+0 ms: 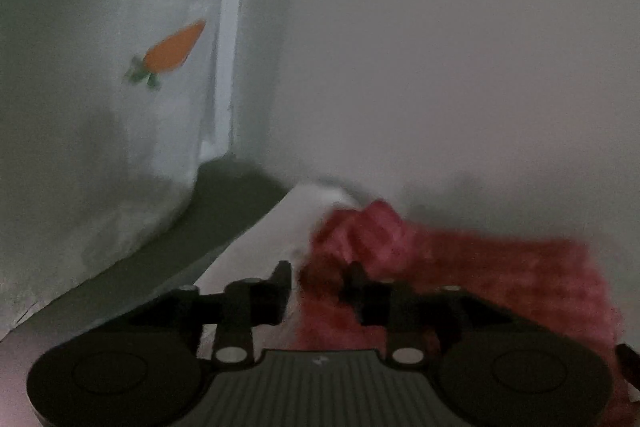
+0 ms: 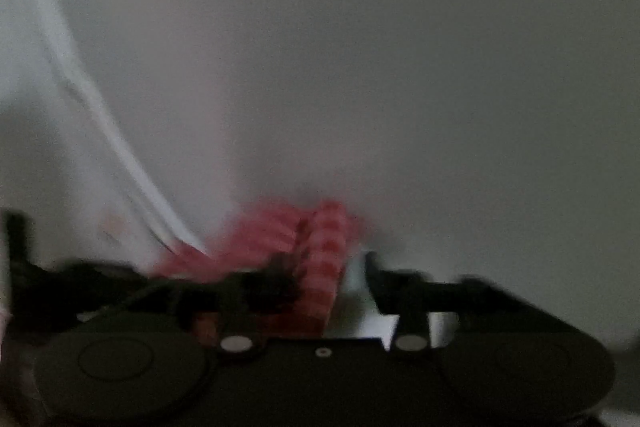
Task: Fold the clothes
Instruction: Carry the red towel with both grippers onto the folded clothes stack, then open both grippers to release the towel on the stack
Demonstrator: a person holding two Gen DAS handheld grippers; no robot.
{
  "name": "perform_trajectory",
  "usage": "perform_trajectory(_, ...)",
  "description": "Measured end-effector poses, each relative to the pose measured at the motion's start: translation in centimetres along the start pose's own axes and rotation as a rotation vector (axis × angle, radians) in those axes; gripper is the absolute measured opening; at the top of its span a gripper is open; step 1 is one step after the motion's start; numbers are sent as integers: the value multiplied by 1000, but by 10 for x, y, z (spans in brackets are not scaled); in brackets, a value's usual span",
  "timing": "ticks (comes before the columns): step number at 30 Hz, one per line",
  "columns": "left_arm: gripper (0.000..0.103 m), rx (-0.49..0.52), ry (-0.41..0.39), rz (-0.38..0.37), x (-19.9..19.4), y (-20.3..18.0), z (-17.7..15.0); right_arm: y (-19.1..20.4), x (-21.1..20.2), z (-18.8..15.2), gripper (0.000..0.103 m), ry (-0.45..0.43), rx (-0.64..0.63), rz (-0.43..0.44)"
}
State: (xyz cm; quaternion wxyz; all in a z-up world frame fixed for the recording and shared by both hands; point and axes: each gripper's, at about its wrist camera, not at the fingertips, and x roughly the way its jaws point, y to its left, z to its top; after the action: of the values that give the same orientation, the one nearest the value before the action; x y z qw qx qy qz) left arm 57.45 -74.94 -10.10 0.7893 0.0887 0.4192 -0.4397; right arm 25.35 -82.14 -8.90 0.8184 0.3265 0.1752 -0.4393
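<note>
A red-and-white checked garment (image 1: pixel 460 267) lies bunched on a white surface (image 1: pixel 440 67). In the left wrist view my left gripper (image 1: pixel 318 279) stands over its bunched end. The jaws are apart; the cloth lies against the right finger (image 1: pixel 354 277), and white shows beside the left finger (image 1: pixel 282 277). In the blurred right wrist view a folded edge of the same checked garment (image 2: pixel 324 259) runs between the fingers of my right gripper (image 2: pixel 332 273). It lies along the left finger (image 2: pixel 286 279), with a white gap before the right finger (image 2: pixel 374 267). Neither gripper pinches the cloth.
A white cloth with an orange carrot print (image 1: pixel 174 49) hangs or lies at the left, above a dark grey band (image 1: pixel 200 219). In the right wrist view pale white fabric with a seam (image 2: pixel 100 107) runs down the left side.
</note>
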Motion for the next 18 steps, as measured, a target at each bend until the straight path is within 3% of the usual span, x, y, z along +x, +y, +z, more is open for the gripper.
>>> perform_trajectory(1,49,-10,5,10,-1,3,-5,-6,2,-4,49,29,27,1)
perform_trajectory(3,75,-36,-12,11,-15,7,-14,-10,-3,-5,62,36,32,4)
perform_trajectory(4,79,-38,-25,17,-24,8,-18,-8,-8,-4,74,21,7,-4)
perform_trajectory(5,81,-26,-39,31,-35,7,-22,-6,-15,-4,84,4,-23,-12)
perform_trajectory(8,84,25,-95,140,-73,0,-40,-10,-38,-2,93,-29,-71,7)
perform_trajectory(10,90,37,-136,205,-101,0,-50,8,-41,-3,99,-30,-90,44)
perform_trajectory(15,103,-43,-301,272,-204,3,-98,28,-79,-14,99,-35,-193,237)
perform_trajectory(18,103,-100,-434,350,-270,-5,-143,48,-115,-30,100,-63,-304,344)
